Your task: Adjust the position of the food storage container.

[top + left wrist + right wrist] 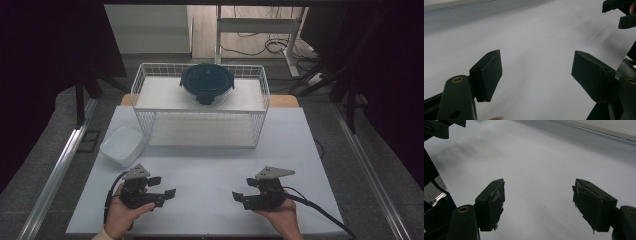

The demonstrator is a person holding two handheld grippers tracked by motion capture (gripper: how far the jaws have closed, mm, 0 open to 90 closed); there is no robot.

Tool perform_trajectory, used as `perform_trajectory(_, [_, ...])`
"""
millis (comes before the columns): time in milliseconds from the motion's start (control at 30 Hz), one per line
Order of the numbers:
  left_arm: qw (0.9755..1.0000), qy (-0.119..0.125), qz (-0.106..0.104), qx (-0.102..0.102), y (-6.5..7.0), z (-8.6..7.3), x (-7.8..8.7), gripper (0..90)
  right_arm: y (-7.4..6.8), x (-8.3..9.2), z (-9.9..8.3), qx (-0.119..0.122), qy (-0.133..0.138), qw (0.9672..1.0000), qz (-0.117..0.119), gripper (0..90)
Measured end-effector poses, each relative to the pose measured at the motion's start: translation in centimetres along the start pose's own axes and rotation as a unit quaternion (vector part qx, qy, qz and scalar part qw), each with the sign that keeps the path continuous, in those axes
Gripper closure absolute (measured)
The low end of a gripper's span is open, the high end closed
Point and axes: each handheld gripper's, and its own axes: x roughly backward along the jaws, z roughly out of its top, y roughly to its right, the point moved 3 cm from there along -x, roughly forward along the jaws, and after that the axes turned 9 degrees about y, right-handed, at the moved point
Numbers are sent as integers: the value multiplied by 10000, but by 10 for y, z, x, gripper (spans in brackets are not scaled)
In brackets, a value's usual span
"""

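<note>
Both grippers are held low over the near table edge, jaws open and empty. The tub [122, 145] lies ahead of the left gripper [162, 187], nearer to it than to the right gripper [242, 189].

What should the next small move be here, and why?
Probably lift the left claw forward toward the white container, the nearest thing. Both it and the right claw are open and empty, low over the table, pointing at each other.
</note>
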Motion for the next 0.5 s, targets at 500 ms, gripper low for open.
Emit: perform_trajectory(500, [9987, 294, 392, 103, -31, 16, 42, 309, 8, 3, -2, -217, -26, 9998, 20, 269])
